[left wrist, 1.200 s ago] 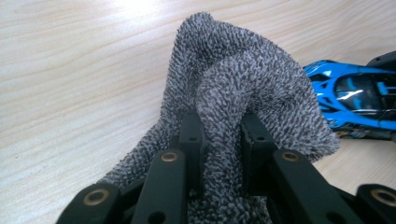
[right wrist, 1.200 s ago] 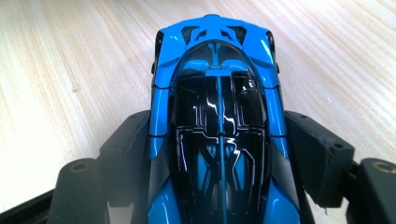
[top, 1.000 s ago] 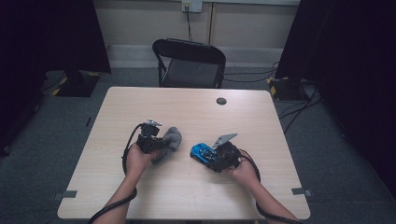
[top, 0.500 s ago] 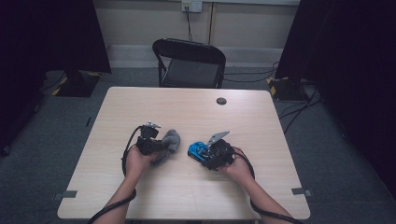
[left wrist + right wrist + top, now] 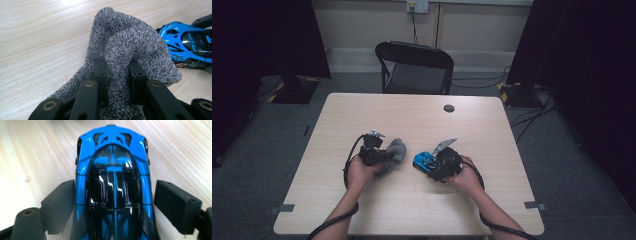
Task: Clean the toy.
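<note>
Two tools: cloth (image 5: 125,50), toy car (image 5: 113,185)

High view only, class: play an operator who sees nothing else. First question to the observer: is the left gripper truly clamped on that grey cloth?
Observer: Yes. In the left gripper view, the left gripper pinches a raised fold of the grey terry cloth between its jaws.
Operator: What is the blue thing at the right gripper?
Observer: A blue toy sports car with a glossy black roof. It sits on the table and points away from the camera.
Operator: Is it gripped?
Observer: No. The right gripper has just been opening. Its jaws stand on either side of the car, and bare table shows between one pad and the bodywork.
</note>
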A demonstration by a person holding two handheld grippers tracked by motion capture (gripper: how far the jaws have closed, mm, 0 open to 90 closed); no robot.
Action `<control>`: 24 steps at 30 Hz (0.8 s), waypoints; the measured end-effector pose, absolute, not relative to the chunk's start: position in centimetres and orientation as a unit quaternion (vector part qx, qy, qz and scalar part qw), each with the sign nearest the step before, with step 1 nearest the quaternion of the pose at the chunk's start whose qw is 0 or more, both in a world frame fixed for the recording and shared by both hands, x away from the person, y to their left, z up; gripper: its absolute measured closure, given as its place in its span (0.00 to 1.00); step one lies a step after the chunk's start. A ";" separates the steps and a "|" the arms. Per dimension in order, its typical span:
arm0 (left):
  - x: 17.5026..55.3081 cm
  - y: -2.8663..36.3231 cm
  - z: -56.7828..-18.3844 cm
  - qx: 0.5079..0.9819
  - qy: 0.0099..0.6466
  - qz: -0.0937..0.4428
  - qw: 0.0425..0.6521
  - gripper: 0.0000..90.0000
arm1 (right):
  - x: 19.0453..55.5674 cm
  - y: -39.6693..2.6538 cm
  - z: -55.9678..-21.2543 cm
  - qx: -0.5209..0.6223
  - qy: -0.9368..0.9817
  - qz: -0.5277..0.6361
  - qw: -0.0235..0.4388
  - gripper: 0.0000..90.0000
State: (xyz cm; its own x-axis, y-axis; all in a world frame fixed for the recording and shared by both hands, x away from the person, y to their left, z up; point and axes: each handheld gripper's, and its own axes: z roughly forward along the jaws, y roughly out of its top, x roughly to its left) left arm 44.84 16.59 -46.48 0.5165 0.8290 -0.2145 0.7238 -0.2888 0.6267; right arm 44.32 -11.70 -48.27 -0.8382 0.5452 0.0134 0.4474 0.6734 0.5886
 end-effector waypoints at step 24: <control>45.0 16.7 -46.8 0.797 0.490 0.074 0.345 0.81 | 44.6 -10.6 -48.8 0.273 0.916 0.284 0.083 0.14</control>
State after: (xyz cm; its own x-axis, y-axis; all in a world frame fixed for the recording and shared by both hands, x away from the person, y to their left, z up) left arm 44.96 16.72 -46.75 0.5096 0.8318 -0.2201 0.7294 -0.2819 0.6233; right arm 44.62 -10.62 -48.78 -0.8376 0.5463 0.0033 0.4523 0.6901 0.5649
